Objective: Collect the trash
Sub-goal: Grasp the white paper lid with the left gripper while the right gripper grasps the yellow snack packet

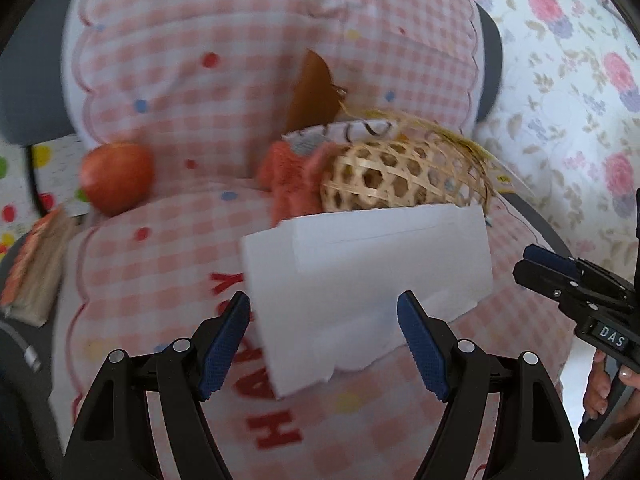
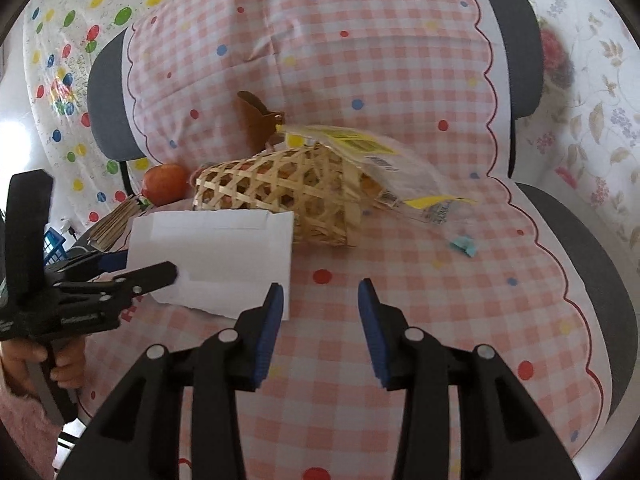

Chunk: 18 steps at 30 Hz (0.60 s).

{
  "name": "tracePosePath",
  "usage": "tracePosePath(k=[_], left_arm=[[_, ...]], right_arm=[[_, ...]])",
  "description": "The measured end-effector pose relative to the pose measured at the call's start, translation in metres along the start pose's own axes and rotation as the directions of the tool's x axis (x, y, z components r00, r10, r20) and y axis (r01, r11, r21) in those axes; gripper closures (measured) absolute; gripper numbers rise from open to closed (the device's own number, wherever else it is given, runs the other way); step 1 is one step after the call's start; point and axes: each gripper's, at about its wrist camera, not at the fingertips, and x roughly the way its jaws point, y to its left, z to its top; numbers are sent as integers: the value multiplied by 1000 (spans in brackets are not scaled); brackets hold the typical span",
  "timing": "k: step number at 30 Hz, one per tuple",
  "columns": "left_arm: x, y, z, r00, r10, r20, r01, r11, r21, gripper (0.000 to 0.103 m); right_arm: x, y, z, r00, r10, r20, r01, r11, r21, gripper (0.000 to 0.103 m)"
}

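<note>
"DAS" on right hand-held gripper [image 1: 538, 264], red "HAPPY" on checked cloth [image 1: 160, 128]

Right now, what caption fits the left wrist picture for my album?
Open left gripper reaches around a torn white envelope beside a woven bamboo basket on the pink checked cloth.

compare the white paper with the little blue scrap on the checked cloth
The white paper is a large sheet with a torn lower edge; the blue scrap is a tiny crumpled bit. The paper lies in front of the woven basket, between the grippers; the scrap lies alone, off to the right. Both rest on the checked cloth.
</note>
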Motion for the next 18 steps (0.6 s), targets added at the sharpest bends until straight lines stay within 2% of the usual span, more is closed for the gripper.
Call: tracePosePath(k=[2, 3, 5, 10, 14, 16, 18], left_arm=[[7, 0, 3, 998, -60, -30, 60, 998, -8, 29], [8, -1, 4, 997, -65, -31, 65, 998, -11, 33], [5, -6, 4, 997, -76, -23, 76, 997, -1, 44], [-10, -22, -3, 997, -82, 0, 82, 996, 43, 81], [-36, -37, -14, 993, -106, 43, 102, 991, 91, 95], [-52, -48, -22, 993, -96, 75, 87, 989, 124, 101], [-68, -57, -29, 990, -68, 123, 47, 986, 160, 103]], right_arm=[[-2, -3, -1, 1000, -6, 0, 6, 1000, 6, 64], [-4, -5, -2, 1000, -9, 0, 9, 1000, 9, 63], [-6, -7, -4, 1000, -14, 0, 14, 1000, 13, 63], [-14, -11, -11, 1000, -22, -5, 22, 1000, 21, 63], [-24, -14, -17, 1000, -24, 3, 24, 999, 26, 62], [-29, -17, -20, 1000, -26, 11, 26, 999, 30, 62], [-36, -20, -24, 999, -31, 21, 30, 999, 35, 62]])
